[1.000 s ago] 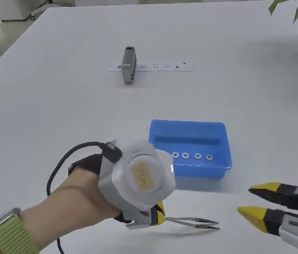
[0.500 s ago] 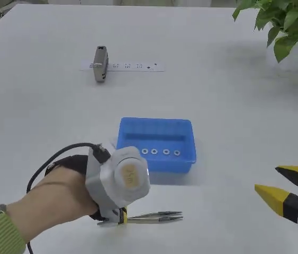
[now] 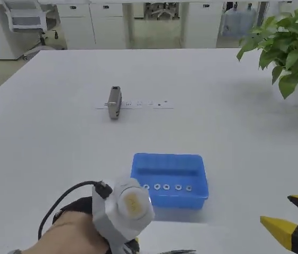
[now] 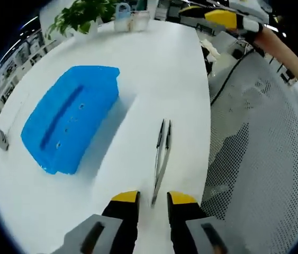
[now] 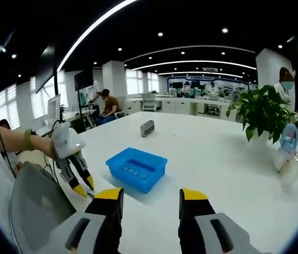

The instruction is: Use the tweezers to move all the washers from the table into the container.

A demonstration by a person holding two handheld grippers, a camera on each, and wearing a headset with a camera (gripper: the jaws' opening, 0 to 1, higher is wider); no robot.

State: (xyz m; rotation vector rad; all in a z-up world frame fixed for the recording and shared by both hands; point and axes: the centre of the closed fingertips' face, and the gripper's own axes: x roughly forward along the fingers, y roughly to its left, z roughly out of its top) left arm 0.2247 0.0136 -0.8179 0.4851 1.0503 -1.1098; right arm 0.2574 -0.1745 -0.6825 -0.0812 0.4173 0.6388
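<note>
The washers are sitting in a row inside the blue container, lined up along the floor by its near wall. The container is resting on the white table, front and centre in the head view.

Now to the tweezers. In the left gripper view they are lying flat on the table beside the container, clear of it, with their two arms running away from the camera and their joined end pointing back at the left gripper. That end is sitting right in the gap between the yellow-tipped jaws, and the jaws are standing a little apart, with white table showing on either side of the metal. Neither pad is visibly touching it. In the head view, just the thin points of the tweezers are peeking in at the bottom edge, in front of the container.

A hand is gripping the left gripper low in the head view, and a black cable is looping out from it.

Over on the right, the right gripper is hovering above the table with its jaws spread wide and nothing between them. In the head view it is poking in at the lower right corner, well apart from the container.

Further out, a small grey device is standing upright on a white strip mid-table, and a leafy plant is sitting at the far right. Grey mesh is running along the table's edge in the left gripper view.
</note>
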